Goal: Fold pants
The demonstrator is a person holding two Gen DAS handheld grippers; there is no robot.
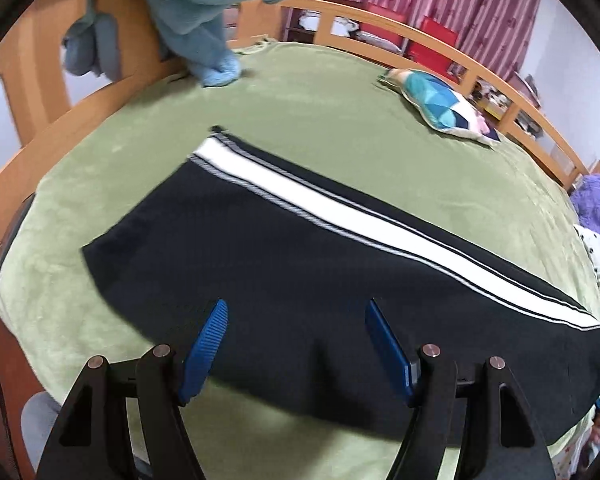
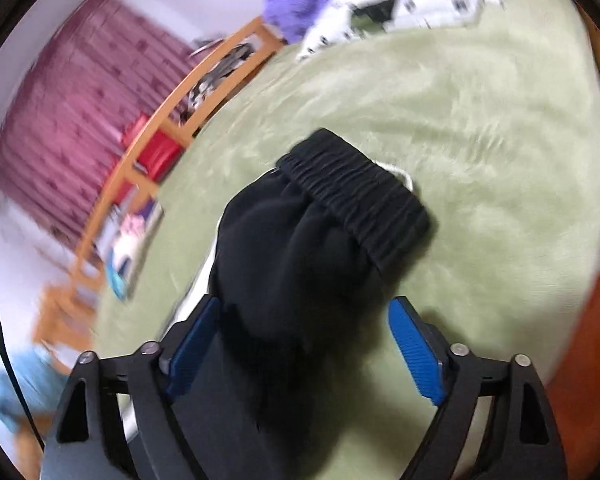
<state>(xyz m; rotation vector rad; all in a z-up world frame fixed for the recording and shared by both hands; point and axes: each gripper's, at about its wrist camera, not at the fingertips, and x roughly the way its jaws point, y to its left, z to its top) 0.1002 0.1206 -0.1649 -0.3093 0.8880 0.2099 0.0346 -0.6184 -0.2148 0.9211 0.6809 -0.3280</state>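
One pair of dark navy pants with a white side stripe (image 1: 340, 264) is lying flat on the soft green blanket (image 1: 320, 112) covering the bed. The left gripper (image 1: 296, 316) is hanging over the near edge of the pants with its two blue fingers (image 1: 206, 344) spread wide, holding nothing. The right gripper (image 2: 304, 320) is also wide open, with the bunched black waistband end sitting between its two fingers (image 2: 414, 350). One patchwork cushion (image 1: 440, 100) and one light blue fluffy towel (image 1: 208, 12) are lying farther back.
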